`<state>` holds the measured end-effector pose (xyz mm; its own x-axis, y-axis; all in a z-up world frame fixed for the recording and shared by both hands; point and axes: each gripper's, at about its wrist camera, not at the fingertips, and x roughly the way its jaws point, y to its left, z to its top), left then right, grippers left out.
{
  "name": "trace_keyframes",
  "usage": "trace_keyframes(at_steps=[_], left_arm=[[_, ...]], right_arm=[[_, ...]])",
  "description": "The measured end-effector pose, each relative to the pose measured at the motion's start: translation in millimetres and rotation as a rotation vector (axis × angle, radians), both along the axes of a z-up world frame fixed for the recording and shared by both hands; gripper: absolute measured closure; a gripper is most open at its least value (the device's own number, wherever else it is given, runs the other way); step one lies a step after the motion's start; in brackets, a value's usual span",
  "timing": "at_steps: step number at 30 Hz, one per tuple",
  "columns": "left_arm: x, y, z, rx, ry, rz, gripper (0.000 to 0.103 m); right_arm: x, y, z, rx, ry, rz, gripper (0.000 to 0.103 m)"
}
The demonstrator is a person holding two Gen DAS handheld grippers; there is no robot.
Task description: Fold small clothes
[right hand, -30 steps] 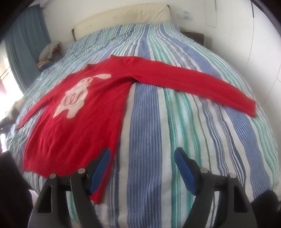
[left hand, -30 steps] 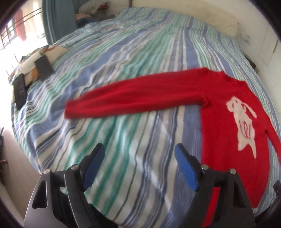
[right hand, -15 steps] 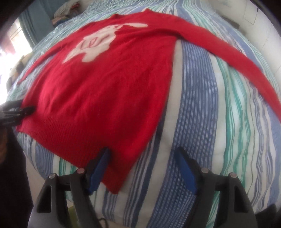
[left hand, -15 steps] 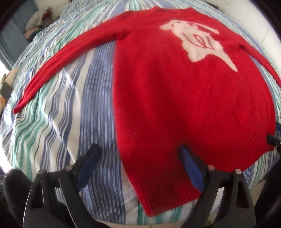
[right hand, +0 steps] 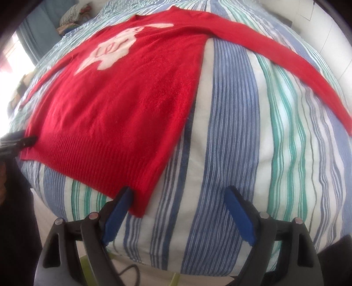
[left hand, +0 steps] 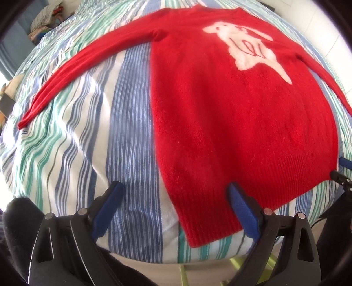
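Observation:
A red sweater (left hand: 242,123) with a white animal on its chest lies flat, face up, on the striped bedspread (left hand: 88,143), sleeves spread out to both sides. My left gripper (left hand: 175,187) hangs open over the hem's left corner; that corner lies between the blue pads (left hand: 242,211), untouched. My right gripper (right hand: 178,190) hovers over the sweater's (right hand: 123,105) right hem corner, its jaws opening; the corner sits just inside the left pad (right hand: 116,211), not pressed. Each gripper also shows at the far side of the hem in the other's view.
The bed's front edge runs just below both grippers, with floor and a yellow-green strip (left hand: 237,264) beyond it. A pile of clothes (right hand: 72,13) sits at the bed's far left by a blue curtain. A person's dark clothing (left hand: 13,231) fills the lower left.
Both views have swung from the sleeves and bare bedspread onto the sweater's hem and come lower. Both sets of jaws stand wider than before.

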<state>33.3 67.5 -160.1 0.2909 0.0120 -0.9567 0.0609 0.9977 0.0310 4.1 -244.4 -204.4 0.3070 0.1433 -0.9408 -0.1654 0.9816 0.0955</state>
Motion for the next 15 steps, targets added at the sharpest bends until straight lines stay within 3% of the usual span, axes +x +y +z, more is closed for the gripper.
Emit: trace_keyframes(at_steps=[6, 11, 15], left_arm=[[-19, 10, 31, -0.036, -0.079, 0.025, 0.007], [-8, 36, 53, -0.096, -0.157, 0.097, 0.007], [19, 55, 51, -0.142, -0.175, 0.149, 0.007]], right_arm=[[-11, -20, 11, 0.007, 0.002, -0.072, 0.018], [-13, -51, 38, -0.001, -0.136, -0.196, 0.018], [-12, -71, 52, -0.014, -0.249, -0.267, 0.018]])
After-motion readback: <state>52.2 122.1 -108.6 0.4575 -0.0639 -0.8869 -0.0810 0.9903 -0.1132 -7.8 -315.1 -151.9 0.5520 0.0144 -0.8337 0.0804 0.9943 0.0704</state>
